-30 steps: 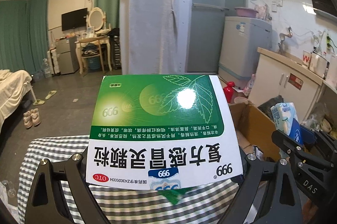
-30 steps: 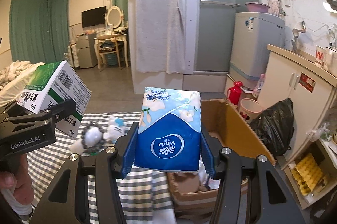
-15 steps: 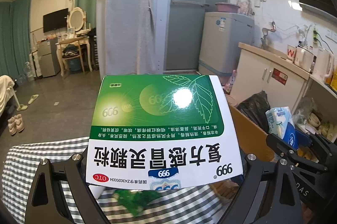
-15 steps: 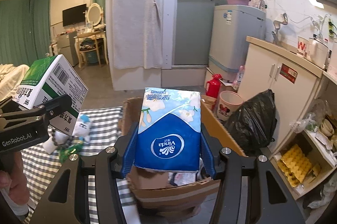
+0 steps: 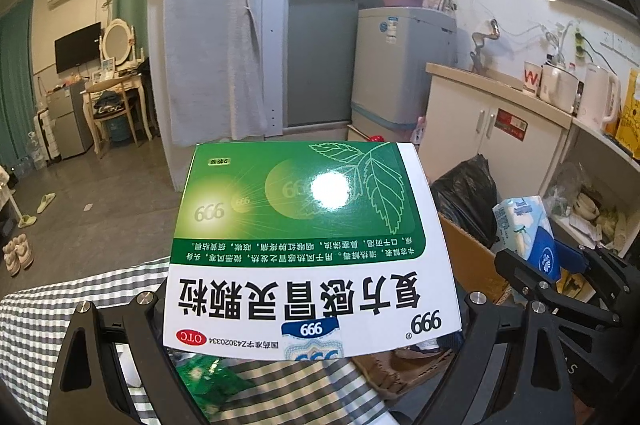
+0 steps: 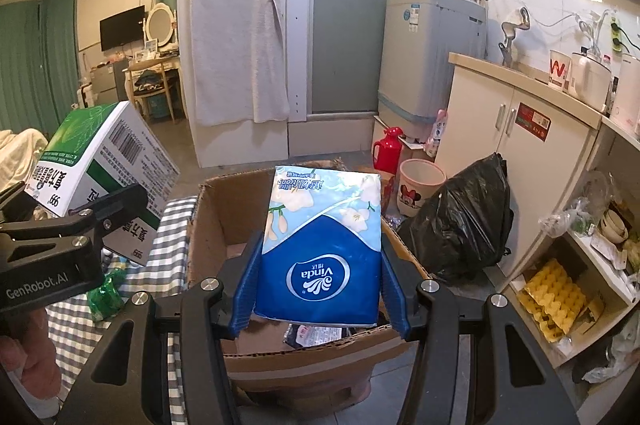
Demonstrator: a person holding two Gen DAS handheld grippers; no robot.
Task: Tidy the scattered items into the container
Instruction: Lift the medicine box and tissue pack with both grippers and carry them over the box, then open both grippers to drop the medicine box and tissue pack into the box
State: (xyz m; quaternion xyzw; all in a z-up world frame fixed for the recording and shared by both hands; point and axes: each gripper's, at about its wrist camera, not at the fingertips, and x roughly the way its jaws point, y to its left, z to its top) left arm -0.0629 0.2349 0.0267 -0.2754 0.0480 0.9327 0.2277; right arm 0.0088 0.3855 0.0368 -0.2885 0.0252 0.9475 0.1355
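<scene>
My left gripper (image 5: 312,305) is shut on a green and white 999 medicine box (image 5: 308,245), held above the striped table; the box also shows in the right wrist view (image 6: 100,177). My right gripper (image 6: 320,289) is shut on a blue Vinda tissue pack (image 6: 320,249), held over the open cardboard box (image 6: 216,221), which has several items inside. The tissue pack also shows in the left wrist view (image 5: 528,233), with the cardboard box (image 5: 472,257) to the right of the table.
A grey-striped tablecloth (image 5: 48,309) covers the table. A green snack packet (image 6: 105,295) lies on it near the box. A black rubbish bag (image 6: 464,221), a small bin (image 6: 420,189), a red flask (image 6: 387,149) and white cabinets (image 6: 520,145) stand to the right.
Both grippers have swung to the right with their loads. The tissue pack has moved from over the table to above the cardboard box. The medicine box has moved closer to the box.
</scene>
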